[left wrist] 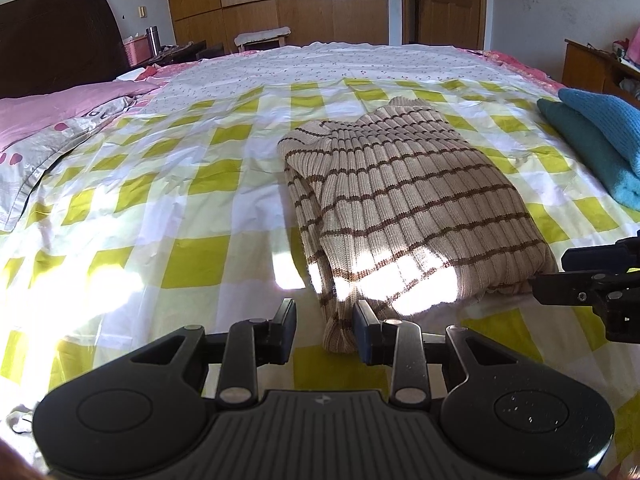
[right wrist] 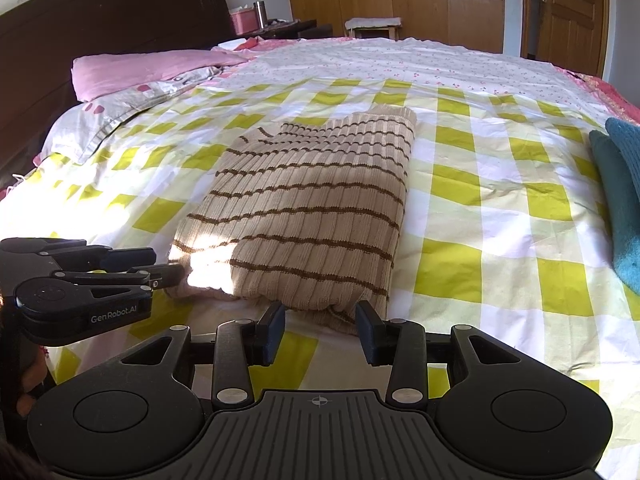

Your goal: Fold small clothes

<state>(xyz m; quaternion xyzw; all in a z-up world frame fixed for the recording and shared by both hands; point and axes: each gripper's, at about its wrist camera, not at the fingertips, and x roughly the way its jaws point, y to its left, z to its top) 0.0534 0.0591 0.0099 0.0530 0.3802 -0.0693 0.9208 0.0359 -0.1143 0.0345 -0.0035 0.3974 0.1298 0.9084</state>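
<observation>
Left wrist view shows the bed [left wrist: 168, 184], its yellow-checked sheet carrying a folded striped sweater [left wrist: 400, 200] near the near edge, a little toward the right side. The sweater's long axis runs from the near edge toward the far edge, away from both tools. 2 blue knits [left wrist: 592, 144] lie stacked at the right edge, well apart from it.

The left gripper [left wrist: 325, 330] stands at the sweater's near left corner, jaws part open, a loose cuff between them; I cannot tell whether the pads press on it. The right gripper [right wrist: 321, 327] faces the near folded end, jaws part open, cloth just ahead and nothing clamped. Both look equally near; I judge the next fold would lift this near end toward the far edge.

"GenRobot.AI" reads on the left gripper's side in the right wrist view.
</observation>
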